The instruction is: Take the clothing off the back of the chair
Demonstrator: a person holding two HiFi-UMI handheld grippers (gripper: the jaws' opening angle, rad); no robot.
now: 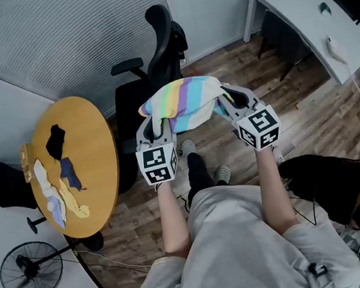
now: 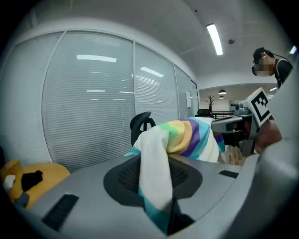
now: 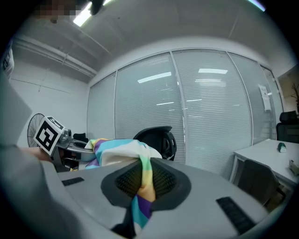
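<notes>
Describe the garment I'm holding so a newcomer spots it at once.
Find the black office chair by the blinds. In front of it, the garment hangs between the left tongs and right tongs. Only it has pastel rainbow stripes, unlike the small pieces on the round table.

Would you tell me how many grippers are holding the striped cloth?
2. The left gripper pinches the cloth at its left end, and the right gripper at its right end, both near the chair.

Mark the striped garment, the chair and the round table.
garment [image 1: 185, 101]: head view, middle of the striped cloth.
chair [image 1: 162, 46]: head view, black backrest.
table [image 1: 95, 162]: head view, bare wooden top.
</notes>
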